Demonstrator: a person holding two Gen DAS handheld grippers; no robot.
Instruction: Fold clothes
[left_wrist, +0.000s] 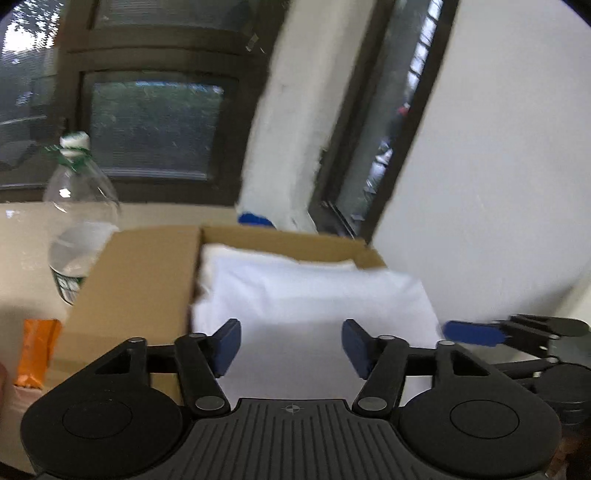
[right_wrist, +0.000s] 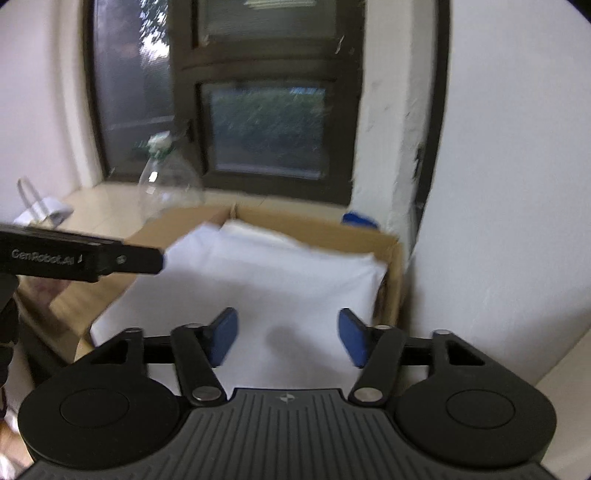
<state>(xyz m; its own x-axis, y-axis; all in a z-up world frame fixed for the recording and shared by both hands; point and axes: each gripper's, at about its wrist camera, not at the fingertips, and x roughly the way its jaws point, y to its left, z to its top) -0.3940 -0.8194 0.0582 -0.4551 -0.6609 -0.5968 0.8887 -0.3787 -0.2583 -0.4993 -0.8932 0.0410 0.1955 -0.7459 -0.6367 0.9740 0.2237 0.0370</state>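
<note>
- My left tongs (left_wrist: 291, 345) stand wide with nothing between the pads; my right tongs (right_wrist: 288, 338) stand wide too, also holding nothing.
- The white cloth (right_wrist: 266, 273) lies in the cardboard box (right_wrist: 391, 266) as a flat, squared stack, its top smooth. Its near end reaches over the box's near edge toward me.
- I judge the cloth already folded and set in the box. Whether more pieces are left I cannot tell; no loose garment shows in either view.
- Both tongs hang just above the cloth's near end. That fits a release as well as a fresh reach.
- One box flap (left_wrist: 136, 288) lies open along the left edge.
- A clear bottle (left_wrist: 77, 221) stands beyond the box's left side, near the window sill.
- An orange packet (left_wrist: 37, 354) lies beside the near left corner.
</note>
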